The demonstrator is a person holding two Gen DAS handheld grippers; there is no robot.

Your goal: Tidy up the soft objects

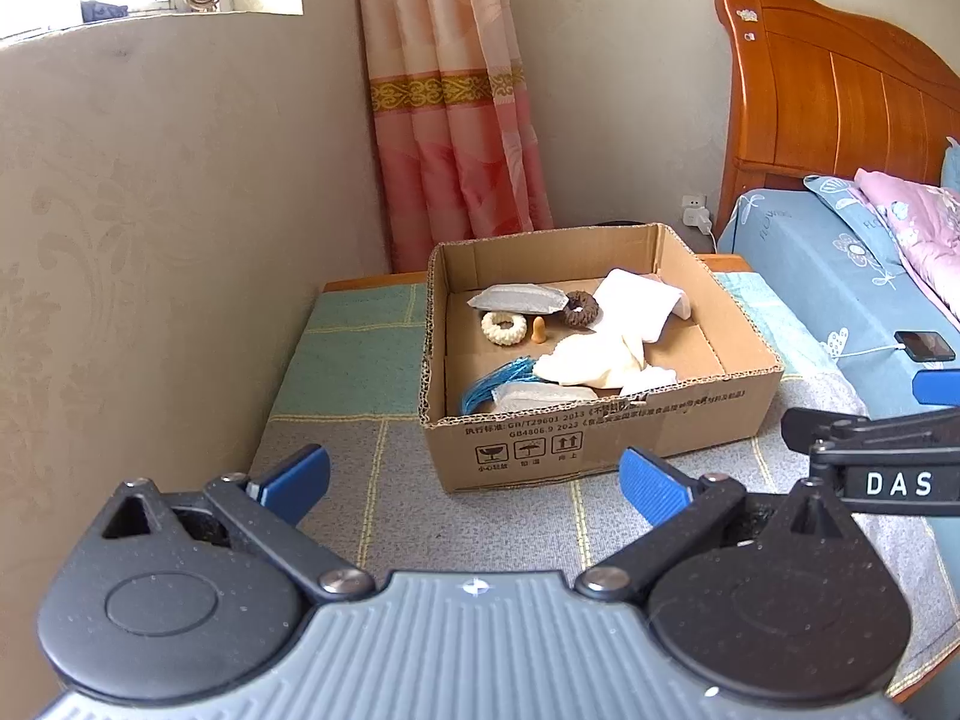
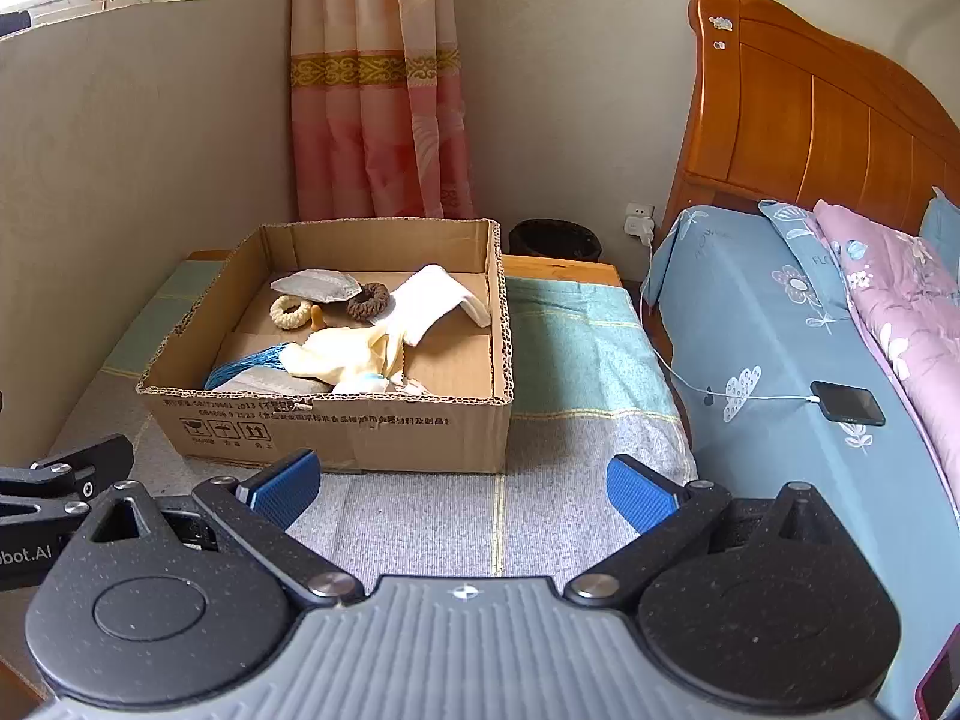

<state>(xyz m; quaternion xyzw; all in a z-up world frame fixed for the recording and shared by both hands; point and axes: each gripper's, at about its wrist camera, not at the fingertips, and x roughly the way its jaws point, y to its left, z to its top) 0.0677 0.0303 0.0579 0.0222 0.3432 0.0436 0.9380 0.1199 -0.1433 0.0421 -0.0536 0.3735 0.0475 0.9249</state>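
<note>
An open cardboard box [image 1: 600, 444] [image 2: 336, 432] stands on a cloth-covered low table. Inside lie a white cloth [image 1: 636, 306] [image 2: 432, 300], a cream cloth [image 1: 588, 363] [image 2: 342, 354], a brown scrunchie [image 1: 579, 309] [image 2: 367, 300], a cream scrunchie [image 1: 503, 328] [image 2: 291, 312], a grey pouch [image 1: 516, 299] [image 2: 315, 287], a blue tassel [image 1: 498, 384] [image 2: 246, 363] and a small orange piece [image 1: 538, 331]. My left gripper [image 1: 474, 480] is open and empty in front of the box. My right gripper [image 2: 462, 489] is open and empty, in front of the box's right corner.
The table's green and grey cloth [image 2: 570, 348] reaches right to a bed [image 2: 780, 324] with a wooden headboard. A phone [image 2: 847, 402] on a charging cable lies on the bed. A dark bin [image 2: 555, 237] stands behind the table. A wall is on the left, a curtain behind.
</note>
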